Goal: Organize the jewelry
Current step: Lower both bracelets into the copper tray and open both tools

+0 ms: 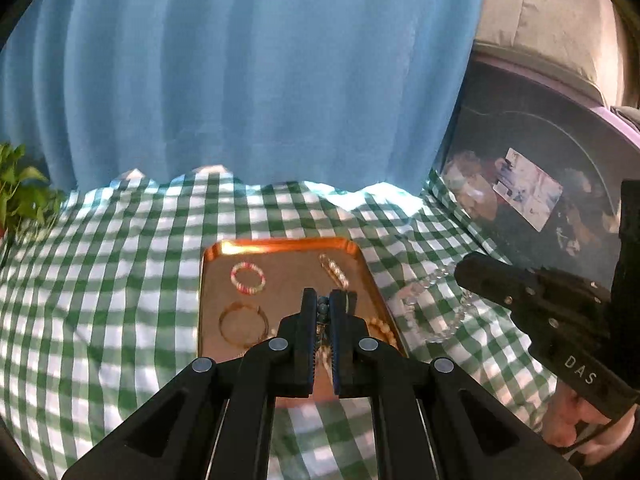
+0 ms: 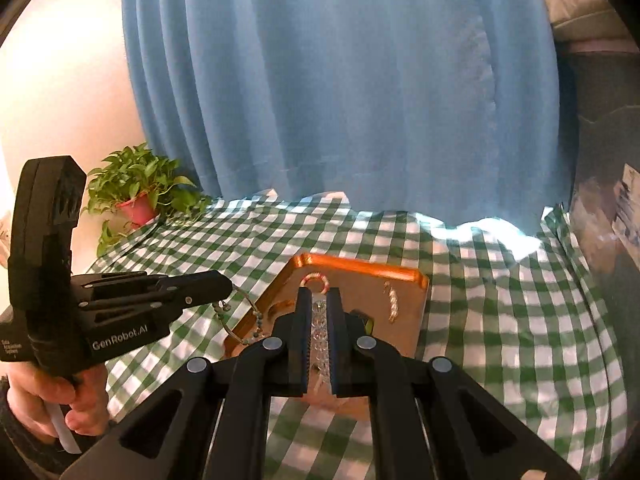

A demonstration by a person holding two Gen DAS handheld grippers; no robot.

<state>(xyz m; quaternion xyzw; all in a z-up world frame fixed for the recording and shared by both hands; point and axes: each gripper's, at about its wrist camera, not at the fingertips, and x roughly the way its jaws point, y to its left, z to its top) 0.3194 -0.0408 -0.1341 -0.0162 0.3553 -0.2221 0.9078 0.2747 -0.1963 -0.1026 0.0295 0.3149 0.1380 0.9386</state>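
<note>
Both grippers carry a piece, w/ the copper tray (image 1: 280, 248) below and ahead, on the green-check cloth (image 1: 120, 280) over the worktop.

L gripper (image 1: 323, 300): fingers pinched nearly closed on a dark-bead chain (image 1: 322, 307); in the R view that chain (image 2: 240, 312) hangs off its tip in a loop, over the tray's left edge.

R gripper (image 2: 319, 304): fingers likewise almost closed, on a clear crystal strand (image 2: 320, 336); in the L view the strand (image 1: 424, 300) dangles over the cloth just right of the tray.

Already in the tray: pink-and-white bead bracelet (image 1: 248, 278) at the far left, thin gold hoop (image 1: 243, 322) nearer on the left, pale bead strand (image 1: 334, 269) at the far right, and an orange-ish bead piece (image 1: 384, 330) near the right edge, partly hidden by the L fingers.

Progress, as a guess: well along. Four pcs look placed; the two in hand remain to be set down. No other loose jewelry on the cloth, though the near side is hidden behind the grippers.
</note>
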